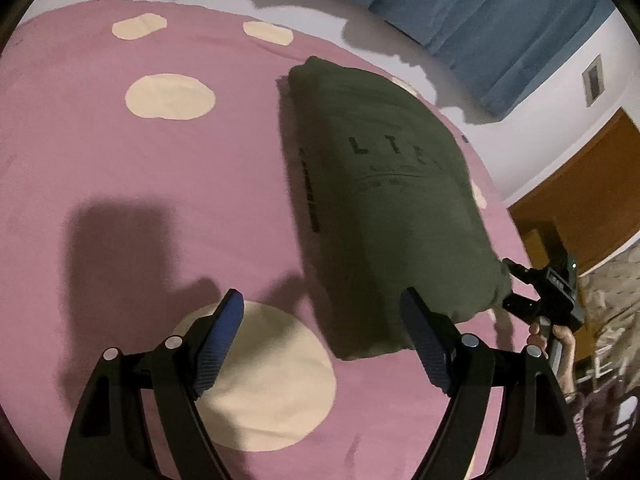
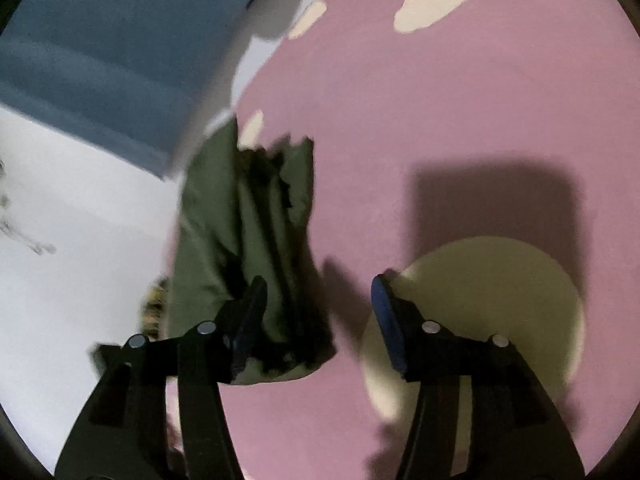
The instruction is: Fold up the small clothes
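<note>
The pink bedspread (image 1: 140, 184) with its cream spots is your work surface: broad and flat, so a fold laid on it stays put. It fills the ground beyond both pairs of fingers.

The olive-green garment (image 1: 384, 184), the thing you are folding, lies on that spread as a thick folded oblong with its printed face up. In the left wrist view it runs from just beyond your left gripper's outer finger away toward the far edge of the bed. In the right wrist view its near end (image 2: 256, 240), layered and bunched, lies beside the left-hand finger and off to that side of the gap, not between the pads; that picture is blurred, so you cannot tell whether the pad brushes the cloth.

Your left gripper (image 1: 324, 340) hangs with its jaws wide apart over a cream spot (image 1: 264, 384). Nothing is between its fingers, and it appears to be standing clear while the other hand works.

Your right gripper (image 2: 316, 316) also has its jaws apart and grips nothing. In the left wrist view it sits at the garment's near corner (image 1: 516, 284), which suggests that end has been laid down and let go. Your hand (image 1: 560, 340) grasps its handle just below.
</note>
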A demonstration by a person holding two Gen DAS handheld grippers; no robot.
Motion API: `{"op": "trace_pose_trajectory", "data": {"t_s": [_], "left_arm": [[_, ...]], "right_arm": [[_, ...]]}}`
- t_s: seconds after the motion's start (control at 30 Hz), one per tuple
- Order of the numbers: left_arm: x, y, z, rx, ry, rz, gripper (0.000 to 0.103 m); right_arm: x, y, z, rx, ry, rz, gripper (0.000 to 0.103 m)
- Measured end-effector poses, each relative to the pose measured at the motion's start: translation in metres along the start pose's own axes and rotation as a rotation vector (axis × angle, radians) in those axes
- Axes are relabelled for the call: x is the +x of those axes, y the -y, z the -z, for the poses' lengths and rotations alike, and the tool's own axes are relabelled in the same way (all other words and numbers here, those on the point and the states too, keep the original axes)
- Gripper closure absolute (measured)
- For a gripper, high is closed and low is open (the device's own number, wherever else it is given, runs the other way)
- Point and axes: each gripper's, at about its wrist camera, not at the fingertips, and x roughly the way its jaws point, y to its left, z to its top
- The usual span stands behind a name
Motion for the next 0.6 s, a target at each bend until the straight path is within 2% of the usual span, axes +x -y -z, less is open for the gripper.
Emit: {"op": "trace_pose_trajectory", "data": {"t_s": [0.1, 0.2, 0.33, 0.47, 0.6], "left_arm": [[0.003, -0.001, -0.002, -0.031, -0.019, 0.057, 0.021], [0.01, 0.001, -0.004, -0.061, -0.046, 0.103, 0.021], [0.019, 0.006, -0.005, -0.049, -0.047, 0.097, 0.02], [0.025, 0.004, -0.01, -0.07, -0.053, 0.132, 0.02], [0.035, 0.009, -0.014, -0.066, -0.065, 0.173, 0.02]], "right_arm": [[-0.015, -0.005, 0.001, -0.008, 0.022, -0.079, 0.03], [-0.009, -0.011, 0.004, -0.023, -0.024, -0.122, 0.027], [0.015, -0.017, 0.007, -0.062, -0.091, -0.082, 0.027], [0.037, -0.02, 0.012, -0.07, -0.147, -0.086, 0.027], [0.048, -0.03, 0.019, -0.128, -0.166, -0.06, 0.021]]}}
